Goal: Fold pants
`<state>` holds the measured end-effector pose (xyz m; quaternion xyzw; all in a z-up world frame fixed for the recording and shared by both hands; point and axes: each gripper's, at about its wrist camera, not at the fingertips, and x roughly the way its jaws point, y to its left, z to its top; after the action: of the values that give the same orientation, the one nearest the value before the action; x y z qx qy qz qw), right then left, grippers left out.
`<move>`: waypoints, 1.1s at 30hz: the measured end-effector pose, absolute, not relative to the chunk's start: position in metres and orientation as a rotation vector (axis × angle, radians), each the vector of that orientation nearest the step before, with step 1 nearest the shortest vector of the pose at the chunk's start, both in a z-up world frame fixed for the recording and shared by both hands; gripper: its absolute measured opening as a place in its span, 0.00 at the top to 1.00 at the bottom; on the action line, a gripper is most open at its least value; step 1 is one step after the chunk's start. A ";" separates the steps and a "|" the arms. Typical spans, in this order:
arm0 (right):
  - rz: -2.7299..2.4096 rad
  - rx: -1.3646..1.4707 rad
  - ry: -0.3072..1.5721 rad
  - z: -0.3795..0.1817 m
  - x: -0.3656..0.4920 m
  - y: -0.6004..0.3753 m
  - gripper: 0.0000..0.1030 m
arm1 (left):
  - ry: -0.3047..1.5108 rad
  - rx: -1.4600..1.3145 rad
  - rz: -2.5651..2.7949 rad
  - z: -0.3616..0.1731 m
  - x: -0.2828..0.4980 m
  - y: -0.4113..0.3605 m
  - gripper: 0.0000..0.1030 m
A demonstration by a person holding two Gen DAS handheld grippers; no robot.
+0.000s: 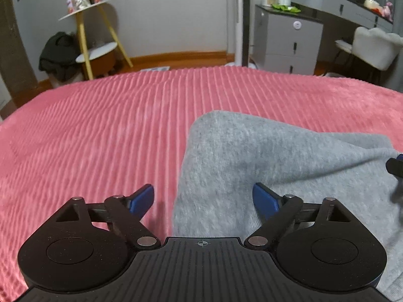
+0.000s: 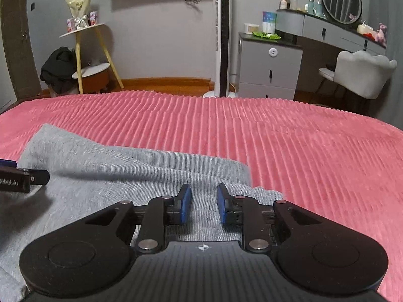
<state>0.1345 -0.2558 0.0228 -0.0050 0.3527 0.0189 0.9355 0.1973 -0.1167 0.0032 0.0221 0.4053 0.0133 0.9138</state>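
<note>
Grey pants (image 1: 277, 156) lie folded on the pink ribbed bedspread (image 1: 100, 130). My left gripper (image 1: 202, 198) is wide open over the pants' left edge, one finger above the bedspread, the other above the grey cloth. In the right wrist view the pants (image 2: 121, 166) fill the lower left. My right gripper (image 2: 204, 203) is open with a narrow gap, its blue pads (image 2: 185, 201) just above the pants' right part, holding nothing. The left gripper's finger (image 2: 22, 180) shows at the left edge of that view, and the right gripper's tip (image 1: 395, 164) at the right edge of the left wrist view.
Beyond the bed's far edge (image 2: 201, 95) stand a yellow-legged side table (image 2: 88, 58), a tall white fan (image 2: 223, 37), a grey drawer cabinet (image 2: 269, 68), a vanity with a round mirror (image 2: 340, 0) and a white chair (image 2: 362, 73). Dark clothes (image 2: 58, 68) are heaped at the left.
</note>
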 end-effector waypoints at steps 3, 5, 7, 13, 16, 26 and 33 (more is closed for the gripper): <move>0.072 0.050 0.730 0.043 0.109 -0.252 0.63 | 0.849 -0.026 -0.061 0.015 0.166 -0.106 0.23; 0.119 0.103 0.751 0.050 0.076 -0.252 0.52 | 0.845 -0.045 -0.105 0.016 0.137 -0.101 0.22; 0.125 0.078 0.765 0.046 0.043 -0.248 0.52 | 0.860 -0.029 -0.111 0.008 0.112 -0.098 0.19; 0.058 -0.210 0.729 0.023 0.018 -0.209 0.45 | 0.913 -0.043 -0.062 -0.015 0.102 -0.089 0.08; 0.110 -0.192 0.718 0.021 0.025 -0.208 0.28 | 0.985 -0.131 -0.036 -0.012 0.103 -0.076 0.07; 0.011 0.033 0.933 0.040 -0.031 -0.221 0.04 | 0.901 -0.018 0.079 0.004 0.010 -0.032 0.11; 0.025 0.124 0.904 0.048 -0.066 -0.214 0.04 | 0.878 -0.271 -0.065 0.012 -0.017 -0.051 0.08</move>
<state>-0.0660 -0.2139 0.0479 0.0599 0.4365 0.0119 0.8976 -0.0173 -0.0512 0.0117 -0.1309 0.4236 -0.0312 0.8958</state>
